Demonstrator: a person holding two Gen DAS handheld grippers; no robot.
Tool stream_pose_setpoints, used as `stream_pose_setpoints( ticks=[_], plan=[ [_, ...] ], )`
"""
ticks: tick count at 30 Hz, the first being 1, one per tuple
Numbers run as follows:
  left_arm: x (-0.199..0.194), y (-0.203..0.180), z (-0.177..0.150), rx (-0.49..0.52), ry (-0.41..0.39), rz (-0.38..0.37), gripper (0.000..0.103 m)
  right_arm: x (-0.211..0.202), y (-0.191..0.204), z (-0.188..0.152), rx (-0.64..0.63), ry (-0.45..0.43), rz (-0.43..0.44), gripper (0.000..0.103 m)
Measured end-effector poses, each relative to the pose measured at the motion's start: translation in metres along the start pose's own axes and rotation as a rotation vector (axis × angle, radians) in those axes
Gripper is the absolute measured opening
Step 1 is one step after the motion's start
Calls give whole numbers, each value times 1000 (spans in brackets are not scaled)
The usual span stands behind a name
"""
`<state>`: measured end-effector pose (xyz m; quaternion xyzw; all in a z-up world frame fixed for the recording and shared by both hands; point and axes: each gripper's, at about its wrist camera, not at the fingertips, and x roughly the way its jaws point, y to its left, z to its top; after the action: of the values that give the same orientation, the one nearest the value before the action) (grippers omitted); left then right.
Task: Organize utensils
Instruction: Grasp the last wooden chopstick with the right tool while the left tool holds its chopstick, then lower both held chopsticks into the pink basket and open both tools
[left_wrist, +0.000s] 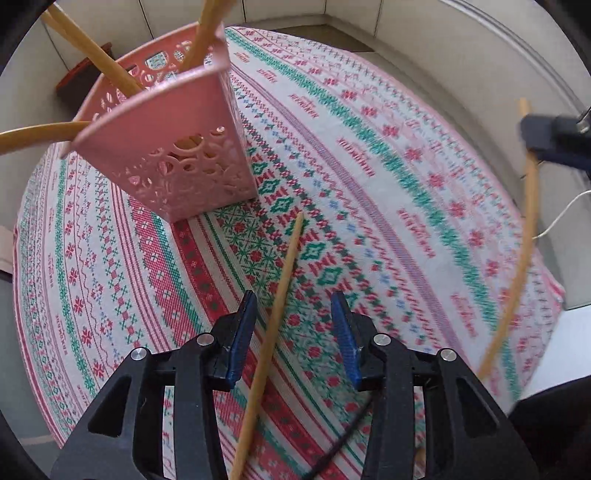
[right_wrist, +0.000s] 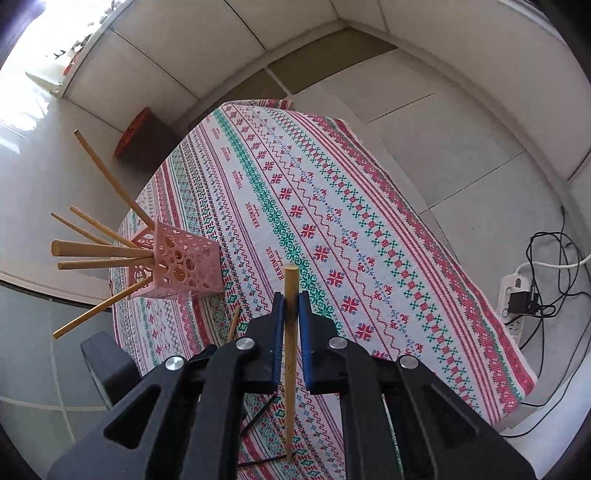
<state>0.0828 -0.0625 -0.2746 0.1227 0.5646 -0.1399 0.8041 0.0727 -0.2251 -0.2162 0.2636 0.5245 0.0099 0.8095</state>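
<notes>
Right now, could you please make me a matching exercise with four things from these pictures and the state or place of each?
Things:
1. left gripper
2. right gripper
3. pink basket
4. chopstick on the tablecloth

States:
A. holds several chopsticks
B. shut on a chopstick
C. lies between open fingers
D. open, holding nothing

Pairs: 1-D, 2-B, 3-A, 4-C

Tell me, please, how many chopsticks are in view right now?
8. Six stand in the pink basket, fanning out leftward; one chopstick is clamped in the right gripper; one lies on the tablecloth between the left gripper's open jaws. Others may be hidden.
</notes>
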Motion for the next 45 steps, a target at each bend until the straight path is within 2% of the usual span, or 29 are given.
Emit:
stream_pose_setpoints(
  ticks=[2,4,6,8,9,10,14,23,30,33,38,45],
  plan=[
    [1,0,5,2,-27,-3,45,0,-1,0,7,9,2,8],
    [6,2,11,-6,-6,-6,47,0,1,0,3,13,2,8],
    [7,2,14,-1,19,-21,39,-1,3,-1,-6,12,-7,8],
    [6,1,13,21,27,-49,14,2,3,0,-10,12,-13,8],
    [6,-2,14,29,27,-49,8,3,2,1,-7,11,-14,8],
    [7,-6,14,41,19,-33,7,3,2,1,-5,10,-13,8],
    [-14,-10,-1,79,-87,-15,5,-6,6,-1,-15,-13,4,8],
    [-157,23,-14,4,-428,-98,5,-100,42,-8,-167,-226,24,8],
    [-212,39,-19,-51,-589,-134,5,-168,52,0,-184,-399,65,8],
    [-237,41,-6,-63,-656,-141,5,-194,56,12,-167,-481,66,8],
    [-281,44,8,-93,-763,-130,5,-237,53,33,-102,-570,159,8],
    [-311,50,25,-162,-874,-38,5,-268,58,48,-63,-640,341,8]
  ],
)
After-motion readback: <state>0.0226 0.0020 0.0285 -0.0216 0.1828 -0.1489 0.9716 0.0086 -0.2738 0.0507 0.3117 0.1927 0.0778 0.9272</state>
